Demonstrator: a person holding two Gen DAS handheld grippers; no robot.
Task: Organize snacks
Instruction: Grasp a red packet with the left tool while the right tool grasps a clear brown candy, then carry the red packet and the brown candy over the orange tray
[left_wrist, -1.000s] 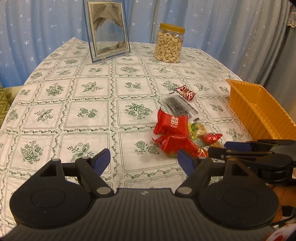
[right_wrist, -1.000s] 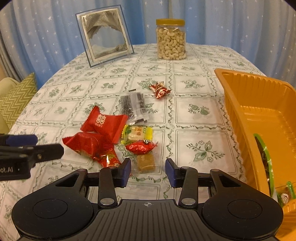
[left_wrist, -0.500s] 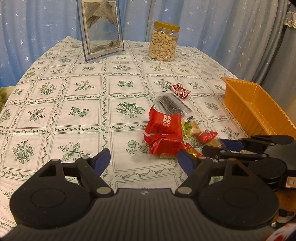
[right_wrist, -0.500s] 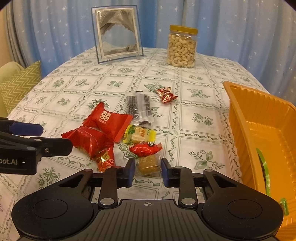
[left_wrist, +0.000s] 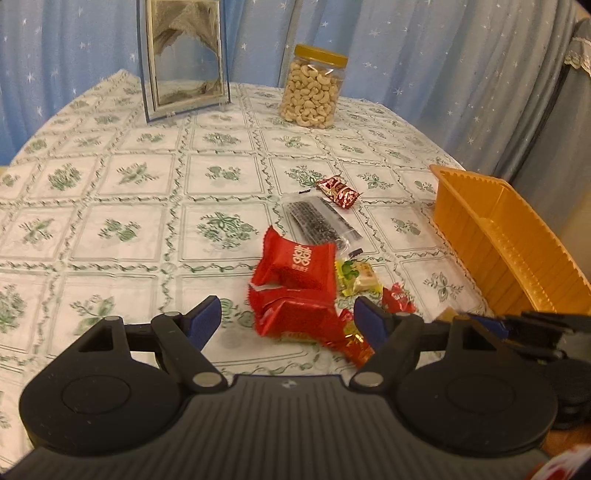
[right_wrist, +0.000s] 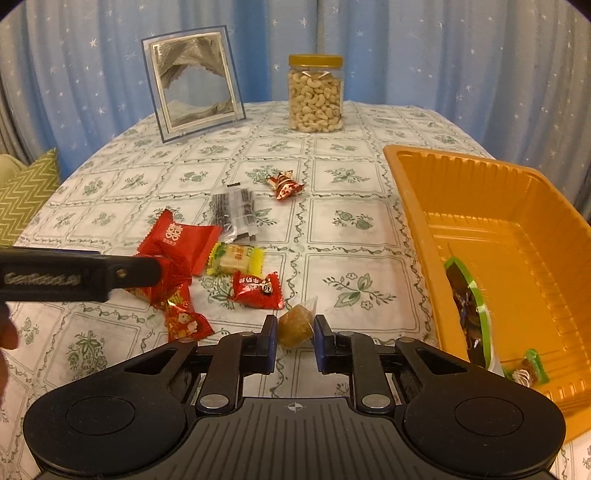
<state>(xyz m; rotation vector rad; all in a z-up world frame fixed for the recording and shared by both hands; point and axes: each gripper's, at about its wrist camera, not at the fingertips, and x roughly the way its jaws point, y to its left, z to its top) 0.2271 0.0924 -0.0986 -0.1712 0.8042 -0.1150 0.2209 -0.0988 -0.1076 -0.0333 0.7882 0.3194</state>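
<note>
Several wrapped snacks lie in a pile on the tablecloth: two red packets (left_wrist: 298, 266) (left_wrist: 295, 317), a yellow-green candy (right_wrist: 236, 256), a small red candy (right_wrist: 256, 291), a black-seed bar (right_wrist: 233, 209) and a red foil candy (right_wrist: 284, 184). My right gripper (right_wrist: 294, 336) is shut on a brown candy in a clear wrapper (right_wrist: 295, 325) and holds it tilted, just above the table. My left gripper (left_wrist: 288, 319) is open, with the lower red packet between its fingers. The orange tray (right_wrist: 491, 206) stands at the right with a few snacks (right_wrist: 471, 314) in it.
A jar of cashews (right_wrist: 315, 94) and a framed sand picture (right_wrist: 194, 83) stand at the far side of the table. Blue starred curtains hang behind. A green zigzag cushion (right_wrist: 26, 195) lies off the table's left edge.
My right gripper closed on the brown candy and lifted it slightly. My left gripper moved forward over the lower red packet and stayed open.
</note>
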